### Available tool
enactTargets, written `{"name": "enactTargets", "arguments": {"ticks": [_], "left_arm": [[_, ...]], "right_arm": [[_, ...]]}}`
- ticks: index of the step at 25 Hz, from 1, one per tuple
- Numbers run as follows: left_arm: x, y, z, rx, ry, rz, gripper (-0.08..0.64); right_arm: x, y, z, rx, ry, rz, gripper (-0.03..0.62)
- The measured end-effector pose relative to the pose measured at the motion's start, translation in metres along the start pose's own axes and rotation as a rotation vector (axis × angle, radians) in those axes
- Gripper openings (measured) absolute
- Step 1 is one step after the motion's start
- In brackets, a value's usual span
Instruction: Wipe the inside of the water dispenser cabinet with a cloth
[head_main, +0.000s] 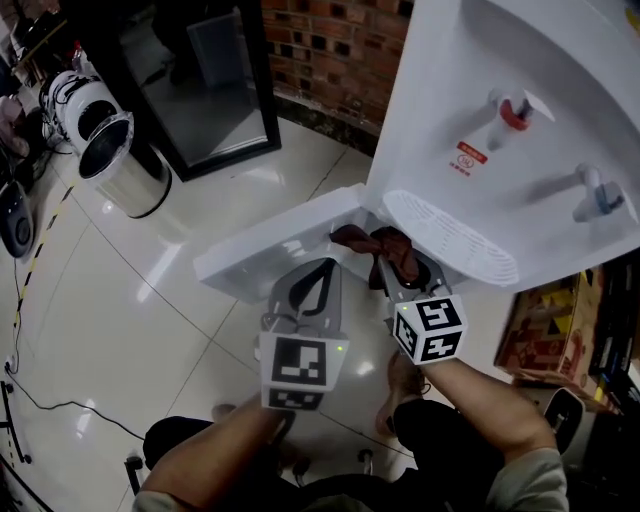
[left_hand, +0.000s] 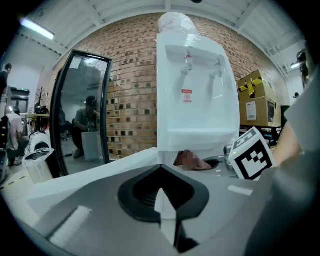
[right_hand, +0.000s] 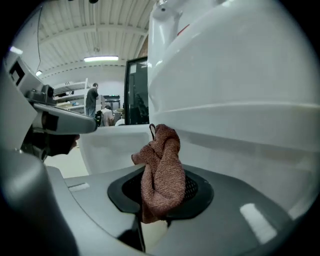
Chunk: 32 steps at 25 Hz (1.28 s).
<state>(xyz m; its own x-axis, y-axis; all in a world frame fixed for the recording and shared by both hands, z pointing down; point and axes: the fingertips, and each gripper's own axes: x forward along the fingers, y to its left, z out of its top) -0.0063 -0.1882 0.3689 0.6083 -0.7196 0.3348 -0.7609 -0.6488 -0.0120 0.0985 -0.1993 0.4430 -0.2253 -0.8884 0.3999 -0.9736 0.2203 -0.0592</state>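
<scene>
Between the jaws of the right gripper (right_hand: 156, 216) sits a reddish-brown knitted cloth (right_hand: 161, 170). The jaws stand part-closed and pinch its lower end, and the rest rises past the tips in a twisted bunch with a small loop at the top. The left gripper (left_hand: 165, 205) has its jaws pressed together with nothing between them. It hangs beside the right one, just short of the open cabinet door (head_main: 268, 258). In the head view the cloth lies at the mouth of the cabinet, under the drip tray (head_main: 455, 240) of the white water dispenser (head_main: 500, 90), whose red tap (head_main: 512, 112) and blue tap (head_main: 592, 192) are above. The cabinet's interior is hidden beneath the tray, so I cannot say whether the cloth touches any wall; it looks to be at the threshold, not inside. Judgement: the step in hand is carrying the cloth in for a wiping pass. To do it well, enter straight through the opening, clear of the door edge, and lay the free bunch flat against a wall rather than poking with the jaw tips. Wipe in overlapping strokes from the back toward the front, floor and corners last. The grip is on one end only, so drag may pull the cloth loose; moderate pressure seems wise. The empty left gripper could steady the door against swinging. Off to the left, a steel bin (head_main: 115, 155) and a glass door panel (head_main: 205, 90) stand well apart from the work.
</scene>
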Motion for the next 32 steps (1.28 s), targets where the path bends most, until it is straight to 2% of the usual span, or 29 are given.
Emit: {"name": "enactTargets", "arguments": {"ticks": [3, 9, 18, 24, 32], "left_arm": [[0.013, -0.009, 0.003, -0.015, -0.001, -0.023, 0.000], [0.027, -0.017, 0.000, -0.057, 0.009, -0.034, 0.000], [0.018, 0.015, -0.020, -0.055, 0.053, 0.039, 0.000], [0.022, 0.011, -0.030, -0.043, 0.073, 0.011, 0.000], [0.026, 0.003, -0.043, -0.028, 0.108, -0.012, 0.000]], "right_arm": [[-0.007, 0.001, 0.005, 0.039, -0.040, 0.000, 0.109], [0.001, -0.002, 0.020, 0.016, -0.106, 0.017, 0.108], [0.049, 0.002, 0.031, -0.011, -0.127, 0.031, 0.109], [0.062, -0.014, -0.017, -0.031, 0.001, -0.007, 0.107], [0.091, -0.023, -0.085, -0.053, 0.188, -0.004, 0.109]]}}
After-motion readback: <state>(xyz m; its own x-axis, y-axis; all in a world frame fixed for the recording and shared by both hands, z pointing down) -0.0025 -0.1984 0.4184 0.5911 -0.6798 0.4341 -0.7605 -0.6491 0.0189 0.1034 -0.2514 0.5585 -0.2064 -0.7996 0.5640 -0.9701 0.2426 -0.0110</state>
